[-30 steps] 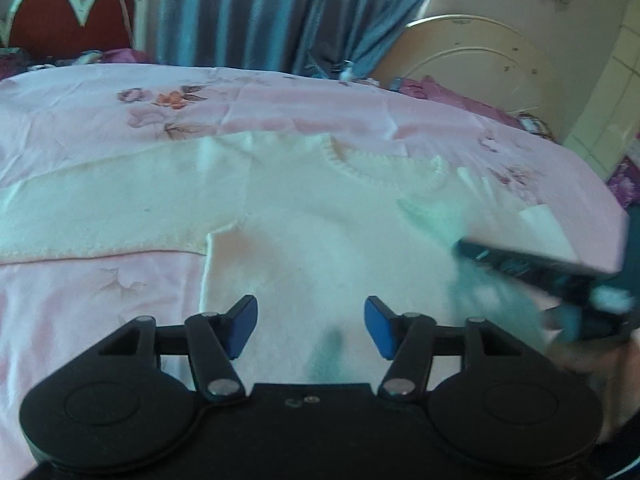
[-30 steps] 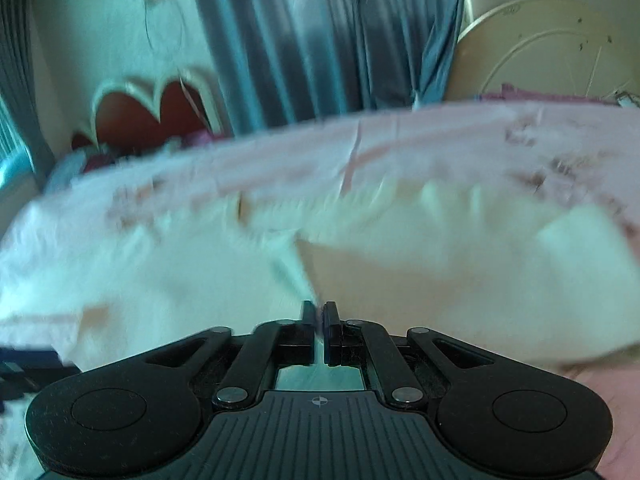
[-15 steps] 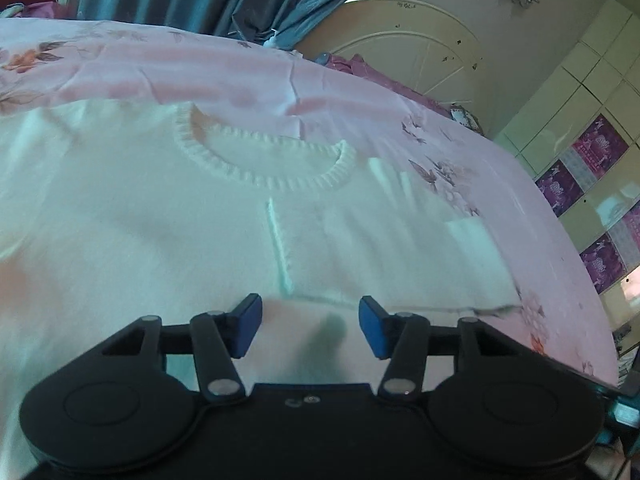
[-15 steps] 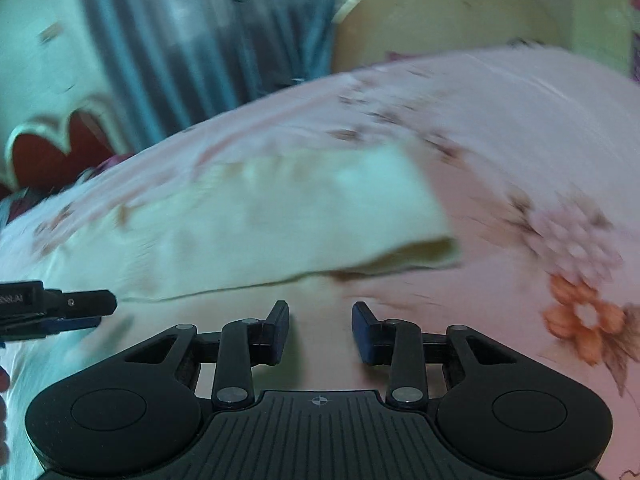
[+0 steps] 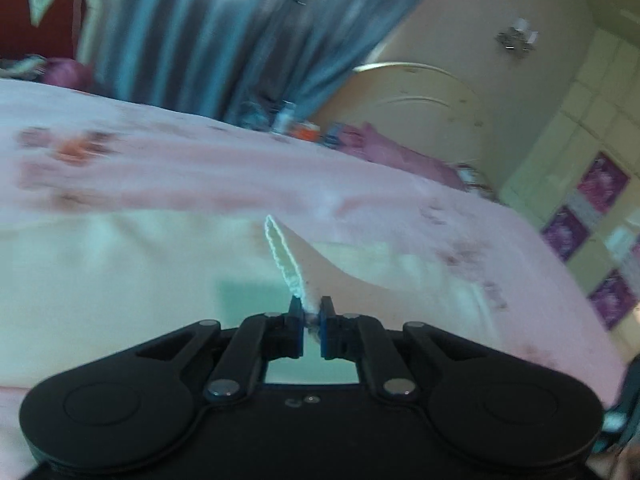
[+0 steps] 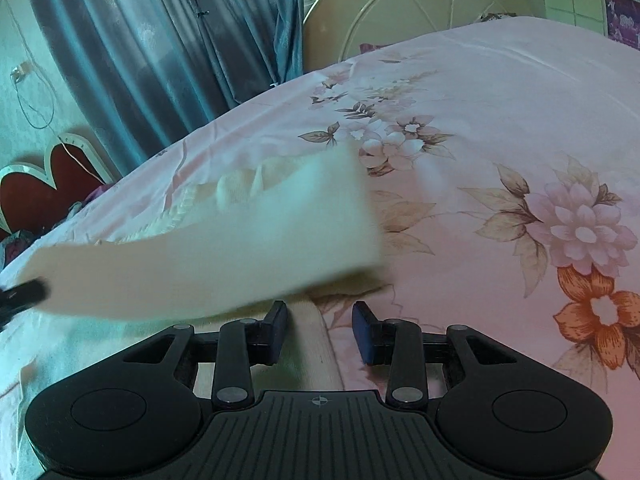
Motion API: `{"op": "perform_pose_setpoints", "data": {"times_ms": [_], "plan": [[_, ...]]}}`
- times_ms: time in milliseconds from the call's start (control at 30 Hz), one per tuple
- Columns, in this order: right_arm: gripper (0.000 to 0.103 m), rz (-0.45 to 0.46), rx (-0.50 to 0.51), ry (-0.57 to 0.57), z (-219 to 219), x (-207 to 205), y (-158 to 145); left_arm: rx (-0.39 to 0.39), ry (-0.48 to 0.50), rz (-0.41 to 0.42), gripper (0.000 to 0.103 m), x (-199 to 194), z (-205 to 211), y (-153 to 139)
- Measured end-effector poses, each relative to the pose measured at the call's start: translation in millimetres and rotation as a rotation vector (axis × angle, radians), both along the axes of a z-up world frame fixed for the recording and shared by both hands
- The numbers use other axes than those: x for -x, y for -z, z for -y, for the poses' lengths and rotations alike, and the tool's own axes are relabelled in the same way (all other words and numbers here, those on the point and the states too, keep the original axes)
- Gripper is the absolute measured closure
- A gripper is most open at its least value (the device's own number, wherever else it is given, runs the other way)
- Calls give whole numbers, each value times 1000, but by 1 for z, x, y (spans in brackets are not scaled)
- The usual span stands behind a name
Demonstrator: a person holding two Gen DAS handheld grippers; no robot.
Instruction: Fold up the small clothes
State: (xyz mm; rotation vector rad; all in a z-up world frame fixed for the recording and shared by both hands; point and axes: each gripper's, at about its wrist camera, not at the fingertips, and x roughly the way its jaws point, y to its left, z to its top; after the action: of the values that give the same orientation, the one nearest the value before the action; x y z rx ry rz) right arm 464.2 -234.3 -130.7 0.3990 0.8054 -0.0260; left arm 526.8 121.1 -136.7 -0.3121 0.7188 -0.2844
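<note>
A cream knit sweater (image 5: pixel 120 280) lies on a pink flowered bedsheet (image 5: pixel 200 168). My left gripper (image 5: pixel 311 312) is shut on a ribbed cuff of the sweater's sleeve (image 5: pixel 286 264) and lifts it off the bed. In the right wrist view that sleeve (image 6: pixel 224 248) hangs as a raised, blurred band, and the left gripper's tip shows at the left edge (image 6: pixel 22 294). My right gripper (image 6: pixel 320 322) is open and empty, low over the sweater's edge (image 6: pixel 308 344) on the sheet.
Blue-grey curtains (image 6: pixel 168 48) and a cream round headboard (image 6: pixel 424 8) stand behind the bed. A red heart-shaped headboard (image 6: pixel 36 192) is at the far left. Purple cloth (image 5: pixel 392 156) lies at the bed's far edge. Bare flowered sheet (image 6: pixel 520 200) spreads to the right.
My left gripper closed on the sleeve cuff and raised it. My right gripper, shut a second ago, opened and now sits low at the sweater's right edge.
</note>
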Motion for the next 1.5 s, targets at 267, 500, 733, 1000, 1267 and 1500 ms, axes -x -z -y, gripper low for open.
{"op": "perform_pose_setpoints", "data": {"times_ms": [267, 500, 733, 1000, 1267, 1500], "plan": [[67, -4, 80, -39, -11, -4, 1, 1, -87, -60, 96, 15, -43, 23], [79, -7, 103, -28, -9, -4, 1, 18, -102, -94, 96, 8, -49, 33], [80, 117, 84, -37, -8, 7, -36, 21, -64, -104, 90, 5, -51, 41], [80, -42, 165, -68, -19, -24, -7, -29, -81, -86, 80, 5, -48, 37], [80, 74, 167, -142, -31, -50, -27, -150, -63, 25, 62, 6, -34, 17], [100, 3, 212, -97, -12, -94, 2, -196, -27, 11, 61, -20, -18, 39]]}}
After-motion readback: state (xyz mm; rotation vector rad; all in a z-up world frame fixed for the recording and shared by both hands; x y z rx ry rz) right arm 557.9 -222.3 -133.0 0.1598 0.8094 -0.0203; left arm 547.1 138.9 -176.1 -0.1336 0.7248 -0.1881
